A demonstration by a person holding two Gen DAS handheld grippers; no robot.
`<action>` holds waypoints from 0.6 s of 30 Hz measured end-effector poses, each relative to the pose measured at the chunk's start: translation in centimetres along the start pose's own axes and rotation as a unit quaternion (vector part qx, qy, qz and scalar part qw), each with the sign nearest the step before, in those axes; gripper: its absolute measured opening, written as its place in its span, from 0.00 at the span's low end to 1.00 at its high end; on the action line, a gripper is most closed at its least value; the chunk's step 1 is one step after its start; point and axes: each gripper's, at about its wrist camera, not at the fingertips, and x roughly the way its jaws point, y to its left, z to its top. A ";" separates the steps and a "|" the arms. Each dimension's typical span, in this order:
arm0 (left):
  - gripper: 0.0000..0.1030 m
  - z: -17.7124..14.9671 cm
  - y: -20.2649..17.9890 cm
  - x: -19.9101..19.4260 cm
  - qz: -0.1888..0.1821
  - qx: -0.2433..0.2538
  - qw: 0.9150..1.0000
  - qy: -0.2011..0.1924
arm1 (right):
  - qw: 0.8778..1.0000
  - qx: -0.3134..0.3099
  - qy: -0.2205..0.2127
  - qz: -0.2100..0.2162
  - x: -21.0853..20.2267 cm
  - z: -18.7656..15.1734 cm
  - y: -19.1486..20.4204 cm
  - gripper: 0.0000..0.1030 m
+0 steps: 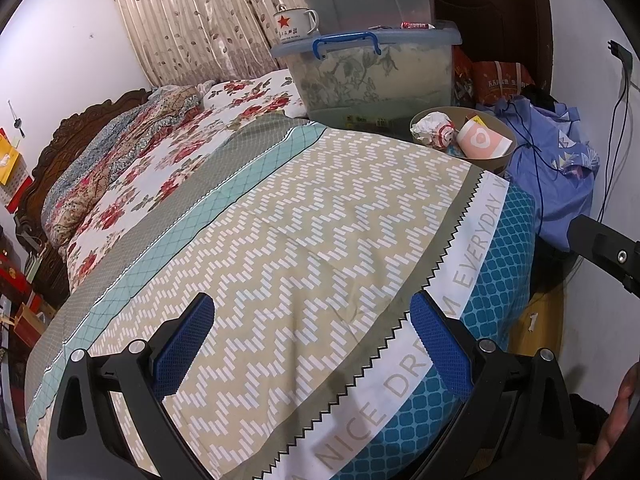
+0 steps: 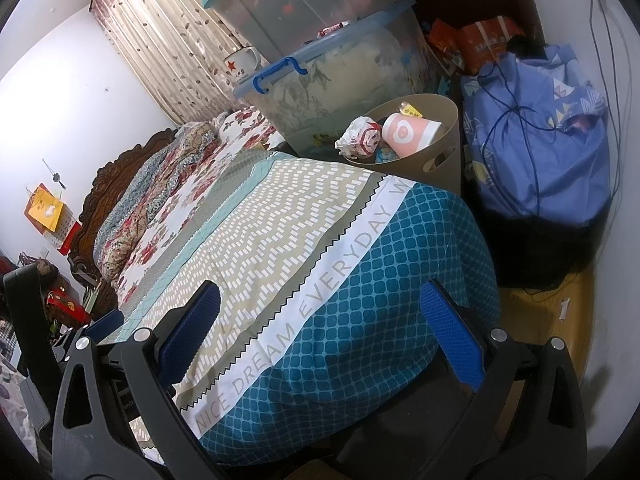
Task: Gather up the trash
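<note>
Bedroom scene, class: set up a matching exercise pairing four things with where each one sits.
Things:
1. enamel mug
2. pink cup
3. blue cloth bundle
4. patterned bedspread

Places:
A. inside the tan bin
B. on the lid of the clear storage box
C. spread over the bed below both grippers' open fingers
D. to the right of the bin, by the wall

Pairs: 1-B, 2-A, 3-D, 4-C

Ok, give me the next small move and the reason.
Probably pull both tongs back: left tongs and right tongs are open and empty, the bedspread shows no litter, and the crumpled wrapper and pink cup sit in the bin.
</note>
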 end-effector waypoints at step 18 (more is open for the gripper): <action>0.92 -0.5 -0.2 0.2 0.000 0.004 1.000 0.003 | 1.000 0.003 0.002 0.000 0.1 -0.2 -0.2 0.96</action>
